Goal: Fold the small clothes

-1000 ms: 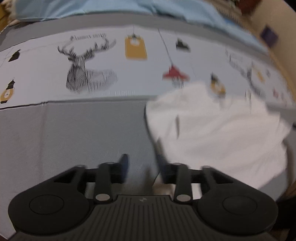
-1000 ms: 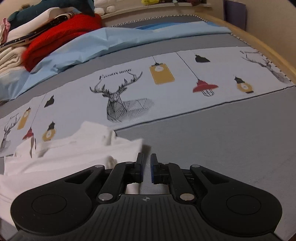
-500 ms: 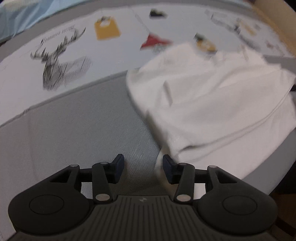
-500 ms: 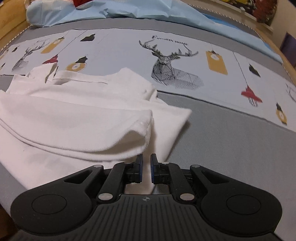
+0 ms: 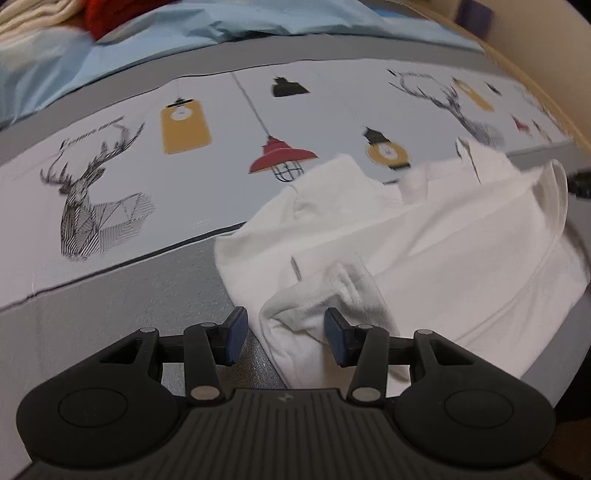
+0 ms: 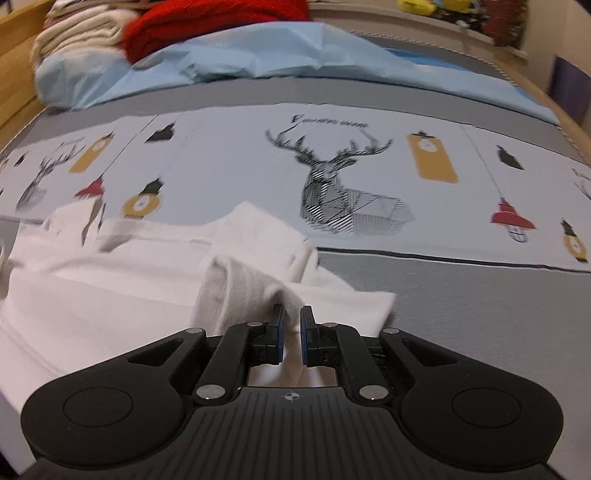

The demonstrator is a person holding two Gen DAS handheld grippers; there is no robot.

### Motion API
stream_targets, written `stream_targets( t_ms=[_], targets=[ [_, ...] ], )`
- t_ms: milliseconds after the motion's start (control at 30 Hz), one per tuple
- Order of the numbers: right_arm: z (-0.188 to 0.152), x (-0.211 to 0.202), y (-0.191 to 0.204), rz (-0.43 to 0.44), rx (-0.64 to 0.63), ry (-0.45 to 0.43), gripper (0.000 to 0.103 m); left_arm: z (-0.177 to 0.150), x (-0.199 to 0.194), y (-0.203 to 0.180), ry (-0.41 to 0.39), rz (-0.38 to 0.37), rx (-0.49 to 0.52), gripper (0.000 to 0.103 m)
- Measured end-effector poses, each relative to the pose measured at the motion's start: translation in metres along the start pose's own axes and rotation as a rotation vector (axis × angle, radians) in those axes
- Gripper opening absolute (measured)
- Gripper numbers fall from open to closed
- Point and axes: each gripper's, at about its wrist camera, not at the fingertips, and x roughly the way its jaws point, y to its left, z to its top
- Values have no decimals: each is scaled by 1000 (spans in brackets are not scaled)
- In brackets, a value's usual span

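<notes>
A white garment (image 5: 436, 236) lies crumpled on the bed, also seen in the right wrist view (image 6: 122, 280). My left gripper (image 5: 282, 334) is open, its jaws wide apart around a raised fold of the garment's near corner. My right gripper (image 6: 290, 334) is shut on another raised corner of the garment, pinching the cloth between its pads and lifting it into a ridge.
The bed has a grey cover (image 5: 110, 317) with a pale printed band of deer and lamps (image 6: 332, 177). A light blue sheet (image 6: 229, 62) and a stack of folded clothes, red (image 6: 207, 18) and cream, lie at the far side. A wooden bed frame (image 6: 14, 74) rims the bed.
Both views have swung. My left gripper has moved onto the garment's near corner, which now sits between its open jaws. My right gripper has lifted its pinched corner of the cloth.
</notes>
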Motion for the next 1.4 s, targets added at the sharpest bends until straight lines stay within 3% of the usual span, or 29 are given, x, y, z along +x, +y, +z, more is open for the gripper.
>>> stream_targets(
  t_ms=[100,200,433,567,667,733,967,1067,1133,1200,1400],
  targets=[
    [-5,2,3,22,-62,13,9,-4,5,-4,9,-9,54,66],
    [-10,4,8,8,-145,4,18,-6,9,-13,-6,25,134,73],
    [-15,15,28,-38,-329,-11,39,-1,13,-30,-64,37,251,74],
    [-9,17,36,-4,-335,-30,45,2,17,-34,-80,25,278,73],
    [-7,22,42,6,-353,-21,46,4,19,-34,-81,-2,289,50],
    [-6,25,44,6,-365,-13,47,5,20,-31,-82,8,295,30],
    [-1,30,39,30,-334,-3,47,11,14,-17,-92,-19,241,14],
    [0,31,37,38,-333,-1,43,14,10,-13,-97,-19,230,11],
    [1,31,36,31,-325,0,23,16,7,-8,-110,-22,200,10],
    [5,31,31,20,-295,-6,10,20,4,-3,-121,-25,169,9],
    [19,18,9,46,-136,-94,6,29,-3,9,-165,-12,84,8]
  ],
)
